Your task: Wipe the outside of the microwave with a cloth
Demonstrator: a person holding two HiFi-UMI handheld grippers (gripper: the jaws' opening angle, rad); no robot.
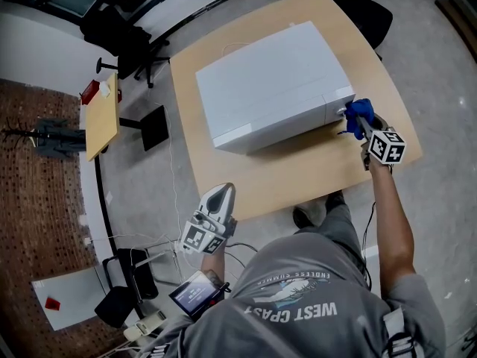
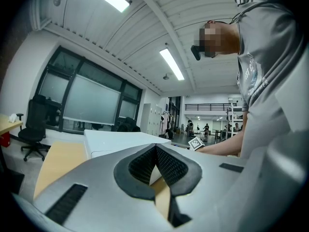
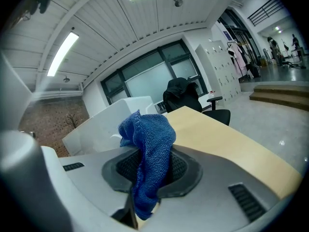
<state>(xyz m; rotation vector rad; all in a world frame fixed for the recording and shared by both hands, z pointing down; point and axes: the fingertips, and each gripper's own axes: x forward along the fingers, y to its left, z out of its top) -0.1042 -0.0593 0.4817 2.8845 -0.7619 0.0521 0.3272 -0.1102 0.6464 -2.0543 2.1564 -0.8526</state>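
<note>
Ideally, the right gripper [image 1: 352, 115], clamping the cloth [image 1: 361, 109] at the 3 o'clock corner of the microwave [image 1: 268, 84], wipes in overlapping strokes while the closed, empty left gripper [image 1: 221, 192] idles at 7 o'clock.

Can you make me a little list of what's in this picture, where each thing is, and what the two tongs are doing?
table: light wood
microwave: white, sits on the table
cloth: blue, at the microwave's near right corner
right tongs: shut on the cloth
left tongs: shut, empty, by the table's near edge, away from the microwave
</note>
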